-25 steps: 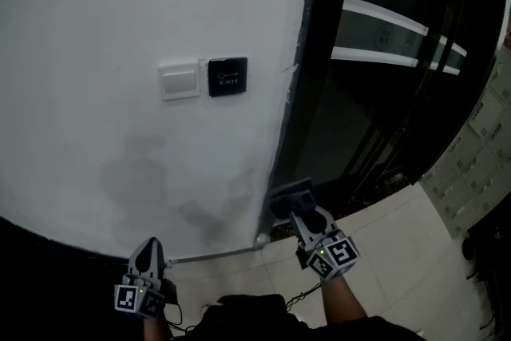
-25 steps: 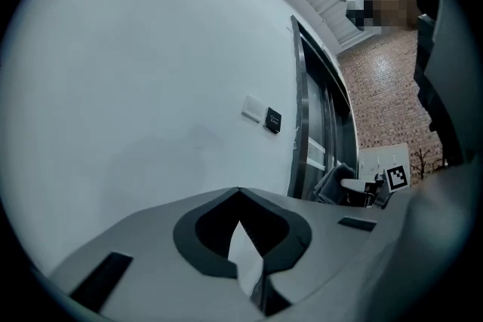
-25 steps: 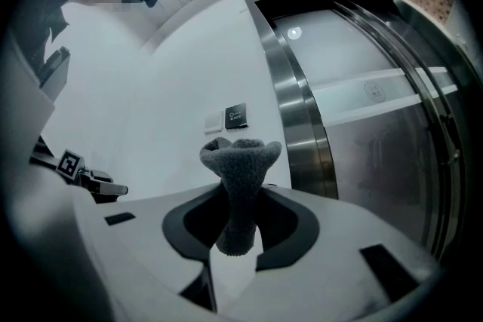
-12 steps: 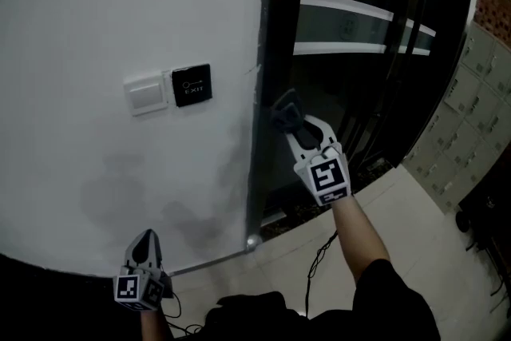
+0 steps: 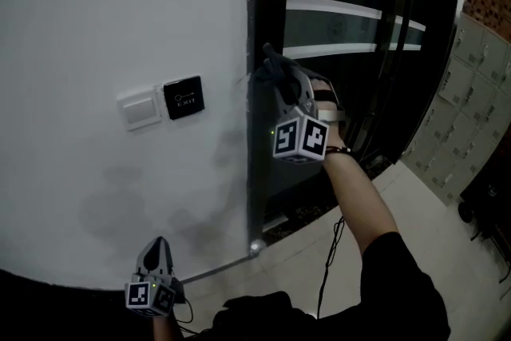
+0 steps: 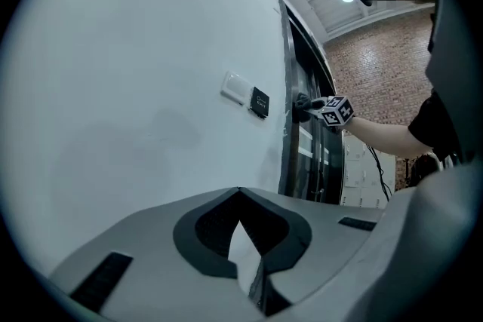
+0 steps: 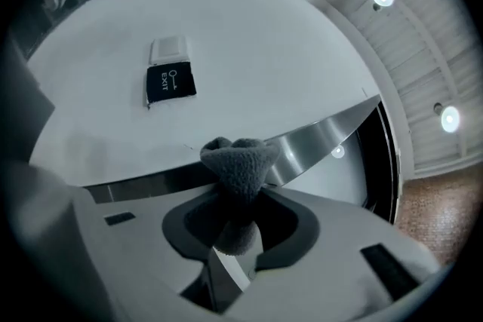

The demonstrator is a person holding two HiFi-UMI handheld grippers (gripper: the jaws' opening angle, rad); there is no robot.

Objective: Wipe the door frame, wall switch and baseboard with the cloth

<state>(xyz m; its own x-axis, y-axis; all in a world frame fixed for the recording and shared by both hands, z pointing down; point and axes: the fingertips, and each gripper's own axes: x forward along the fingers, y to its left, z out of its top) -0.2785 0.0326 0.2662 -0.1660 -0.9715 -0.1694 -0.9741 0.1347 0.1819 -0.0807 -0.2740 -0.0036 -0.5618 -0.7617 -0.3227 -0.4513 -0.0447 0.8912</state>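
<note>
Fingers of the right gripper are clenched on the grey cloth, arm stretched up and forward. The white wall runs broad and bare to the left. The cloth presses on the metal door frame at the wall's edge. The wall switch sits apart, to the left. The left gripper hangs low, fingers pressed together, empty.

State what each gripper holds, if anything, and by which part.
The right gripper pinches the grey cloth by its gathered middle, a bunched end poking past the jaws. The left gripper holds nothing.
</note>
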